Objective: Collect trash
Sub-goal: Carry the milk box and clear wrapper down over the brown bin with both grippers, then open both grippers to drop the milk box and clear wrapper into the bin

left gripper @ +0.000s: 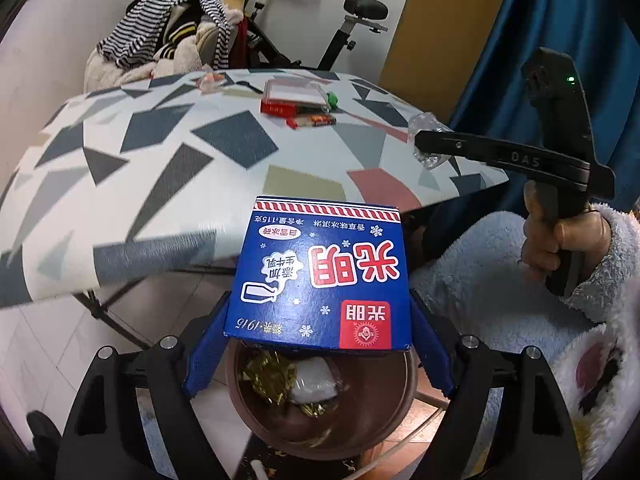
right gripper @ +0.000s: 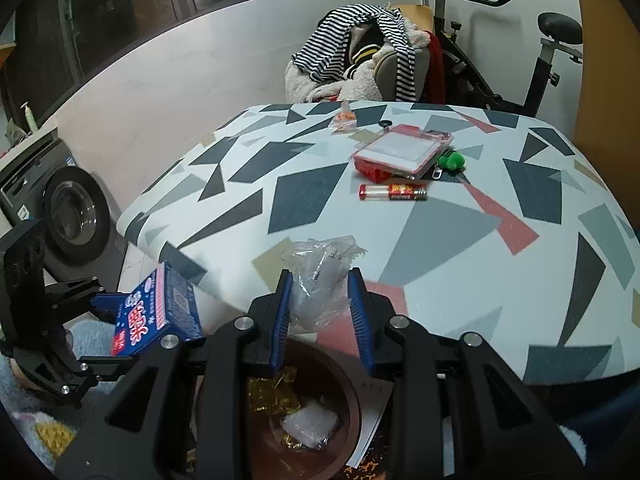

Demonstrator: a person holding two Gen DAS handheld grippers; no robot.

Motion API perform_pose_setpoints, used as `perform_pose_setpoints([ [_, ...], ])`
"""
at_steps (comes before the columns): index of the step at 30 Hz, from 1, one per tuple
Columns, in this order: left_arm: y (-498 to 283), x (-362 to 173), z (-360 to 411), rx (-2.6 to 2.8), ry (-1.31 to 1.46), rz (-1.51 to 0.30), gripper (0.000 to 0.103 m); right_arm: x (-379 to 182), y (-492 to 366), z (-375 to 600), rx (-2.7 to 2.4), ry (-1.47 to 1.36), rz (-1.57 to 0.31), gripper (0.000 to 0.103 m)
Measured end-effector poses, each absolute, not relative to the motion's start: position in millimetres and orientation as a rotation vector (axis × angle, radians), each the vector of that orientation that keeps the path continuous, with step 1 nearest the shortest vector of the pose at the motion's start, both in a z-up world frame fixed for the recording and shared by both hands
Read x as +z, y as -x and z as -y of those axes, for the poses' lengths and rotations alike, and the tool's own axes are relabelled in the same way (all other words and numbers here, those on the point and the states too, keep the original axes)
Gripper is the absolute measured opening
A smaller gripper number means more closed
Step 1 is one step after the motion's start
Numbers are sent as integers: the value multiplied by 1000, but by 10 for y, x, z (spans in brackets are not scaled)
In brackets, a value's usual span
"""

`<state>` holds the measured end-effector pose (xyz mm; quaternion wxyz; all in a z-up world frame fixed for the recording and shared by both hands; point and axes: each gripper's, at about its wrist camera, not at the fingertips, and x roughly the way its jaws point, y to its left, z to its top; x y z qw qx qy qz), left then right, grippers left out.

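Note:
My left gripper [left gripper: 320, 344] is shut on a blue ice-cream carton [left gripper: 320, 276] and holds it over a brown bin [left gripper: 320, 412] that contains gold wrappers and white plastic. The carton also shows in the right wrist view [right gripper: 160, 312]. My right gripper [right gripper: 322, 312] is shut on a crumpled clear plastic wrapper [right gripper: 320, 276] at the table's near edge, above the same bin [right gripper: 312, 416]. The right gripper also shows in the left wrist view [left gripper: 424, 140], with the wrapper [left gripper: 426, 124] in it.
The table [right gripper: 440, 216] has a geometric-patterned cloth. On it lie a red-and-white tube [right gripper: 394, 192], a red box under a clear case [right gripper: 400, 152], a green toy [right gripper: 452, 160] and a small orange packet [right gripper: 344, 118]. A chair piled with clothes [right gripper: 360, 56] and an exercise bike [right gripper: 520, 40] stand behind.

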<state>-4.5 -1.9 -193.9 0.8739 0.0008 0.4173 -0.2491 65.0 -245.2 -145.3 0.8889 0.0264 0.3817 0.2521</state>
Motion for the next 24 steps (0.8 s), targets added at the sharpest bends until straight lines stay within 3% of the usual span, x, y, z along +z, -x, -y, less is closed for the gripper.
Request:
perform_pose_setpoints([
  [2, 52, -1970, 26, -524, 6, -881, 81, -1461, -627, 2453, 524, -53, -798, 31],
  [6, 65, -1960, 48, -534, 16, -863, 93, -1465, -602, 2454, 526, -55, -798, 31],
  [24, 95, -1555, -485, -196, 105, -759, 97, -1930, -416, 1982, 612, 43, -969, 31],
])
